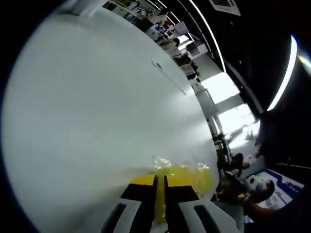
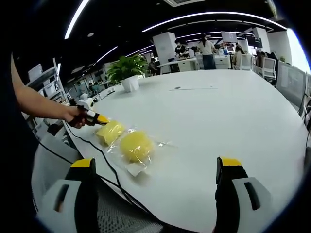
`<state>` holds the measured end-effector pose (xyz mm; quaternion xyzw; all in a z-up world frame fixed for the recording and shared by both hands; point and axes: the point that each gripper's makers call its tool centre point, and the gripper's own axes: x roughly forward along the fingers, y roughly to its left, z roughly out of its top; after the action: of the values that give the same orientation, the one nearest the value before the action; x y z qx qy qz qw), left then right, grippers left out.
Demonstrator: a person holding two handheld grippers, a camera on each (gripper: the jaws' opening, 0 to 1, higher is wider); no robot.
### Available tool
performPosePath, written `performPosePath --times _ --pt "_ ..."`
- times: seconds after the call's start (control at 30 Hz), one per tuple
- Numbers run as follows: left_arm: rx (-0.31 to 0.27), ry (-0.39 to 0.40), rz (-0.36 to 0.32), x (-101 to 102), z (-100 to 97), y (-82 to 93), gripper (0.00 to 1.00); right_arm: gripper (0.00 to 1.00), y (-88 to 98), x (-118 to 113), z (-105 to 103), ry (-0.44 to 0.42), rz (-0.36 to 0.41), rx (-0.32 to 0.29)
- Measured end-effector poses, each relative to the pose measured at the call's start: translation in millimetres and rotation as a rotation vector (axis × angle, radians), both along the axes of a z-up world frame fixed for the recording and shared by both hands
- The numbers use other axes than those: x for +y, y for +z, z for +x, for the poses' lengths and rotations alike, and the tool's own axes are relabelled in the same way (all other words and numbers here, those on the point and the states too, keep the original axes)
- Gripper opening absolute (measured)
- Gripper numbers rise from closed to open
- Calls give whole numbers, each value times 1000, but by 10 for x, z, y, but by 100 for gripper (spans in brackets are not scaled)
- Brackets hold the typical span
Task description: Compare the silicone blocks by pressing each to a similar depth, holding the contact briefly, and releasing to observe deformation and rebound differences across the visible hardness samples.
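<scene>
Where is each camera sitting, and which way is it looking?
Left gripper view: rides on the left tool, tilted, close over the white table; its nearly closed jaws press a yellow block in clear wrap.
Right gripper view: rides on the right tool, held back at the table edge with jaws wide apart, looking across the table at two yellow blocks; a person's hand holds the left tool against the farther block.
Shared: table and that block.

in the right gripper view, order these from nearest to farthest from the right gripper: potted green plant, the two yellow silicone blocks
1. Round yellow silicone block in clear wrap, just ahead of the right gripper, left of centre.
2. Flatter yellow silicone block, further left, where the left gripper meets it.
3. Potted green plant, far side of the white table.
</scene>
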<state>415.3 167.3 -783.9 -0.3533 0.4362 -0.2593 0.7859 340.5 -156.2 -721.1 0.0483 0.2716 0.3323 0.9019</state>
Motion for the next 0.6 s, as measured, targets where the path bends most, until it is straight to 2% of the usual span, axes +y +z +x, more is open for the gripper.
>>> performPosePath --times 0.3,0.6 --pt "-25 -33 36 -18 -23 0 0 96 -1 -29 1 -6 4 1" --pt "28 -23 49 10 -42 -31 0 96 -2 -26 -23 -6 8 2"
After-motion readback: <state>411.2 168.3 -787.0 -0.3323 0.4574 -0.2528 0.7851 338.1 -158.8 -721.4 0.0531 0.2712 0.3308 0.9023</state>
